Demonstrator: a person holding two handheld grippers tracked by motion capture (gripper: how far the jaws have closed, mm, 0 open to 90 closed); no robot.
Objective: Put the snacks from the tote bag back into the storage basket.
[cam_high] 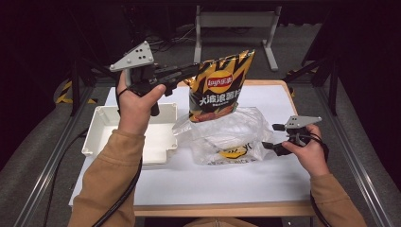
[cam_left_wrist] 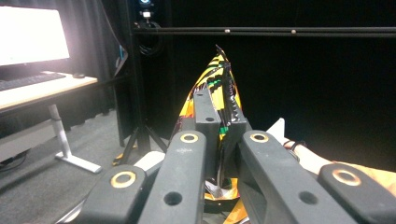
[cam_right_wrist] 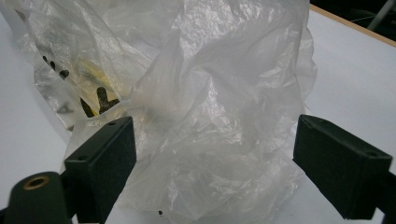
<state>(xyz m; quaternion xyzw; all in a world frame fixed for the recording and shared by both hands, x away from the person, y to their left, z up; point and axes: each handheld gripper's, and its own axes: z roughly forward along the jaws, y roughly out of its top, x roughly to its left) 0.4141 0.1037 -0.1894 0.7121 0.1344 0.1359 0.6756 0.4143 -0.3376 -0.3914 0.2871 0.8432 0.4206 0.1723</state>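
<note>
High view puts the crisp packet (cam_high: pixel 219 87) hanging upright in the air above the back half of the white surface (cam_high: pixel 236 182), its long axis near vertical and its bottom edge just over, perhaps brushing, the crumpled clear plastic bag (cam_high: pixel 229 135) that lies on the surface below it. The left hand-held gripper (cam_high: pixel 191 72) has its jaws clamped on the packet's upper left corner, reaching in from the left at about the height of the packet's top; in the left gripper view the two black pads are pressed together with the yellow-and-black foil (cam_left_wrist: pixel 219 70) rising between and beyond them. The right hand-held gripper (cam_high: pixel 270 137) sits low at the right edge of the plastic bag, and the right gripper view shows its jaws spread wide with the bag's wrinkled film (cam_right_wrist: pixel 210 116) directly ahead between them, not yet pinched. So the packet lies straight above the bag's heap, and the bag's mouth, whose exact place I cannot make out among the folds, appears to face up and back toward it. The right hand is the nearer one to the bag; the left carries the load. A white tray (cam_high: pixel 130 135) stands on the surface to the left, just beside the bag and apart from the packet.
</note>
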